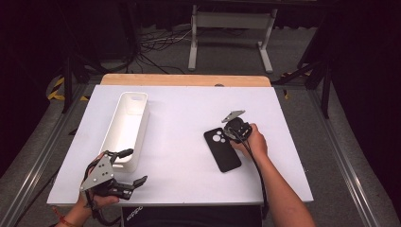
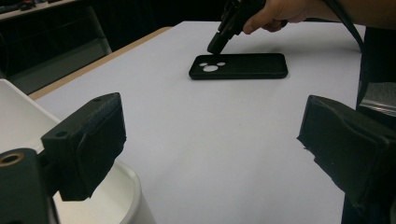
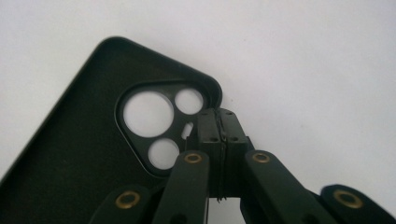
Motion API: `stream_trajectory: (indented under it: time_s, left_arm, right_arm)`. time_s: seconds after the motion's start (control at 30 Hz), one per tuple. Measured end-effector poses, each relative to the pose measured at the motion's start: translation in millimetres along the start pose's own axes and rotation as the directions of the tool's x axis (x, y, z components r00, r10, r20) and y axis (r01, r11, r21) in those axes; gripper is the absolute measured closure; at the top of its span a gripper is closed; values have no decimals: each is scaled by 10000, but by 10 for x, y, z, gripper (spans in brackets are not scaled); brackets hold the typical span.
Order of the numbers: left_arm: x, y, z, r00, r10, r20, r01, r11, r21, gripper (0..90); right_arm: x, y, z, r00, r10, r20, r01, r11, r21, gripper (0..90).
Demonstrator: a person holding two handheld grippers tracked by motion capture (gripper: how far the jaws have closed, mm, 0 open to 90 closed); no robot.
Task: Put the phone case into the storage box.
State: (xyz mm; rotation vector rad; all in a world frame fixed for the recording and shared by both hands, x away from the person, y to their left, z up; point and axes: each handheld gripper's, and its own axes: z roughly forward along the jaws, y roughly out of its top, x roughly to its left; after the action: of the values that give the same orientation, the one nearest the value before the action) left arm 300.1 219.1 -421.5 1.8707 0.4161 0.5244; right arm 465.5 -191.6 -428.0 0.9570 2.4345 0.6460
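A black phone case (image 1: 222,150) lies flat on the white table (image 1: 184,109), right of centre, its camera cut-outs at the far end. My right gripper (image 1: 228,134) points down at that end, beside the cut-outs. In the right gripper view its jaws (image 3: 218,116) are pressed together with nothing between them, tips at the case's (image 3: 70,154) corner rim. My left gripper (image 1: 134,166) rests at the table's near left corner, open wide and empty. The left gripper view looks between its jaws (image 2: 215,140) toward the case (image 2: 238,65) and the right gripper (image 2: 215,46).
A long white bin (image 1: 126,127) stands on the left of the table, its near end right by my left gripper; its rim (image 2: 126,186) shows under the left jaw. A wooden strip (image 1: 184,79) edges the far side.
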Motion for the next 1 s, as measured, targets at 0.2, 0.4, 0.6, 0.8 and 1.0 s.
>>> stream_trajectory:
  time_s: [0.2, 0.4, 0.6, 0.8, 1.0]
  left_arm:
    - [-4, -3, -9, 10000, -23, -7, 23, 10000, -43, 81]
    - [-5, -5, -6, 10000, 26, -16, -26, 10000, -75, 81]
    - [-3, -3, -2, 10000, 60, 71, -60, 10000, 49, 81]
    - [-8, -5, 9, 9999, 86, 99, -86, 9999, 81, 79]
    - [-16, -4, 19, 9996, 177, 198, -182, 9996, 223, 73]
  right_arm:
    - [-8, 127, -58, 9988, 392, -297, -402, 9985, -371, 847]
    - [-21, 143, -2, 9965, 683, -477, -691, 9975, -147, 758]
    - [-60, 135, 40, 9919, 1153, -537, -1160, 9932, -113, 570]
    - [-123, 115, 110, 9790, 1981, -477, -1970, 9800, 264, 206]
    - [-154, 118, 135, 9687, 2407, -611, -2402, 9706, 149, 163]
